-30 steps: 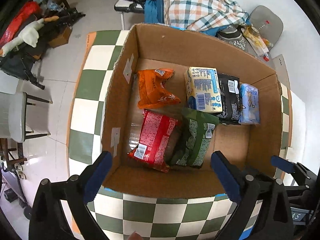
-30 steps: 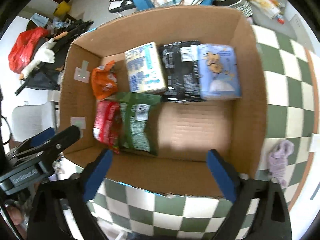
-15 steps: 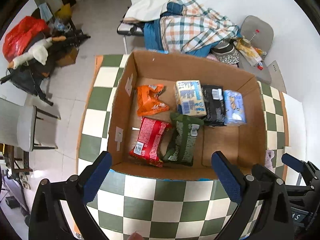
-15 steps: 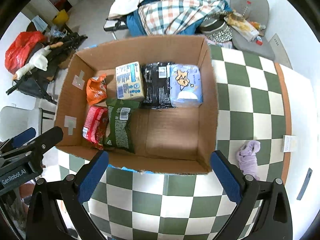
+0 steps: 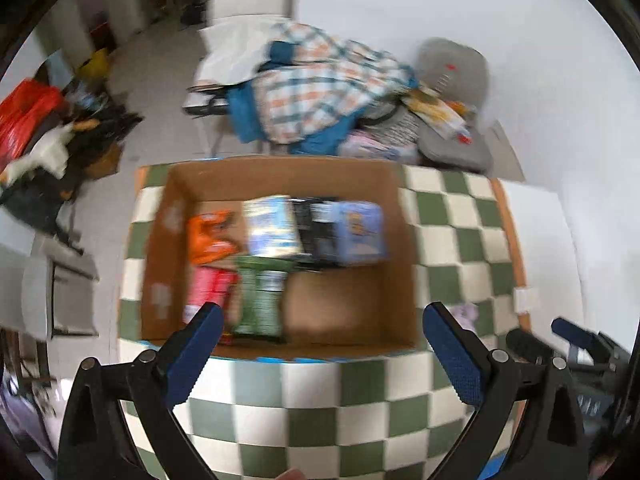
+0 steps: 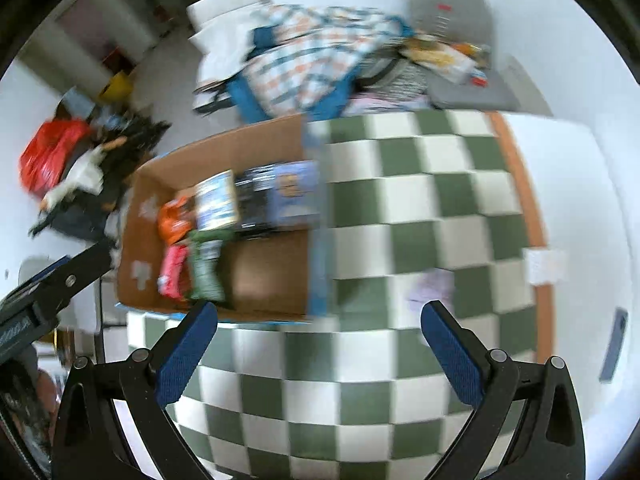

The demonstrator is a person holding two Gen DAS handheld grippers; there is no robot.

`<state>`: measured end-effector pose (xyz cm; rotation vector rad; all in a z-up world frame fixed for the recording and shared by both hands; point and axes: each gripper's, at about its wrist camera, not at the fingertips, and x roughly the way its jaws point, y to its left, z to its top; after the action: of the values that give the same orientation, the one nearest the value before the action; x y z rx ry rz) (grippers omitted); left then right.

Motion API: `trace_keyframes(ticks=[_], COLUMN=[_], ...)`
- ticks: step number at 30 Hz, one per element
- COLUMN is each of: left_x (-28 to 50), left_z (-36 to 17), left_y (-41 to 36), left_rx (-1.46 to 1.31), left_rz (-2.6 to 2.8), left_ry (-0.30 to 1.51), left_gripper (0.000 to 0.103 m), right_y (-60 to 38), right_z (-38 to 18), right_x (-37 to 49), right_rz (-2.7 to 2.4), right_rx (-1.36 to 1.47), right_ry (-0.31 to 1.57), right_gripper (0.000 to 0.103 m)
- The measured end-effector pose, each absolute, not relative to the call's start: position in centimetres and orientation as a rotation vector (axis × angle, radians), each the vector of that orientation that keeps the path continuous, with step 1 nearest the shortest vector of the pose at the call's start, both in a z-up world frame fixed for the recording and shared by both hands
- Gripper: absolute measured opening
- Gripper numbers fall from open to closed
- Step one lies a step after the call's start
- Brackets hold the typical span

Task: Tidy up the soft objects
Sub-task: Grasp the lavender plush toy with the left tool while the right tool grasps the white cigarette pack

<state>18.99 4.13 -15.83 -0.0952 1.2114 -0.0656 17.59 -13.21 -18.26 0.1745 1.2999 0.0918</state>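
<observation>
A cardboard box stands on the green-and-white checkered table. Inside lie an orange packet, a red packet, a green packet, a yellow-blue pack, a black pack and a light blue pack. A small lilac cloth lies on the table right of the box. My left gripper hangs open above the box's near edge. My right gripper is open over the table, the lilac cloth just beyond its right finger. Both views are blurred.
A white paper slip lies at the table's right edge, and a dark flat object beyond it. Behind the table stand a cot with plaid bedding and a grey chair. Clutter and a red bag fill the floor at left.
Both grippers have pulled back and up from the box and swung right. The box looks smaller, and more of the table and the lilac cloth show. Both stay open.
</observation>
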Motion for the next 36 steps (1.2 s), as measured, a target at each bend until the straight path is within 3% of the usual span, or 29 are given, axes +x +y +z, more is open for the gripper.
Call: trace_keyframes(ticks=[6,13,15,19,27,36], left_x=[20.1,22.5,23.0,23.3,23.6,23.4], left_z=[-19.5,-31.4,-34.8,-38.8,-41.8,-43.4], left_y=[-7.8,-17.2,-18.6,-19.7,-20.6,-21.6], left_rx=[-0.011,-0.012,-0.008,0.008,-0.007,-0.002], left_rz=[-0.217,-0.305,-0.284,-0.24,-0.199,-0.178], left_ry=[1.341,1.661,1.744,1.835,1.892,1.925], left_gripper=[0.102,0.101,0.085,0.073,0.074,0.073], right_y=[-26.7,-41.0,-43.8,-46.8,-50.4,-50.4], right_z=[-19.1,-26.1,-28.8,-34.3,-41.9,-45.0], right_x=[16.6,17.7,18.4,19.6,22.1,24.3], right_rz=[-0.136,-0.326,-0.362,-0.421,-0.532,-0.626], right_rx=[0.283,0.574,0.657,0.781,1.004,0.981], right_ry=[1.339,1.436,1.465,1.529,1.586,1.673], right_gripper=[0.103,0.103,0.103,0.103,0.099,0.091])
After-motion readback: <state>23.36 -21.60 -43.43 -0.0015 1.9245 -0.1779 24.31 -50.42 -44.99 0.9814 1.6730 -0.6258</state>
